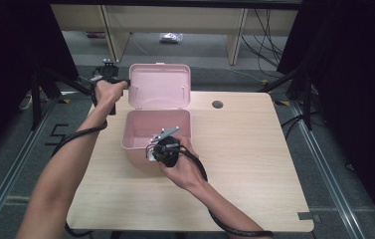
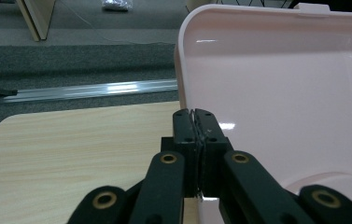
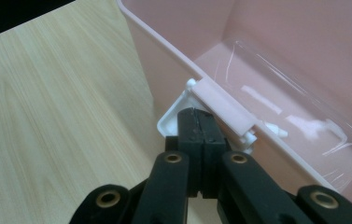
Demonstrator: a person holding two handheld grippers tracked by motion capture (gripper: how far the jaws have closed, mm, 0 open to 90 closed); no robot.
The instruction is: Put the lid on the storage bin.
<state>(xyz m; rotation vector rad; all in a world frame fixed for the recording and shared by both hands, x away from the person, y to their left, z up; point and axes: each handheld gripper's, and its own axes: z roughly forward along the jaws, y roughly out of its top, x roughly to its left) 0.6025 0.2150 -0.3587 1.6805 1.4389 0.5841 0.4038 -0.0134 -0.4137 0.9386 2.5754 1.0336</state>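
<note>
Wooden worktop (image 1: 254, 164) is carrying a light, stiff, slick pink box (image 1: 140, 137); left claw (image 2: 195, 122) is pinching its lid edge (image 2: 179, 70), right claw (image 3: 197, 120) clamping the front latch (image 3: 222, 109), seemingly the safest holds.

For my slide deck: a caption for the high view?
Two hand-held grippers work an open pink box on a wooden table.

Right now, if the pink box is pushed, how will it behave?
The pink box looks like thin plastic and seems nearly empty, so probably light and quick to slide on the smooth table. Its raised lid may make it tip backward.
</note>
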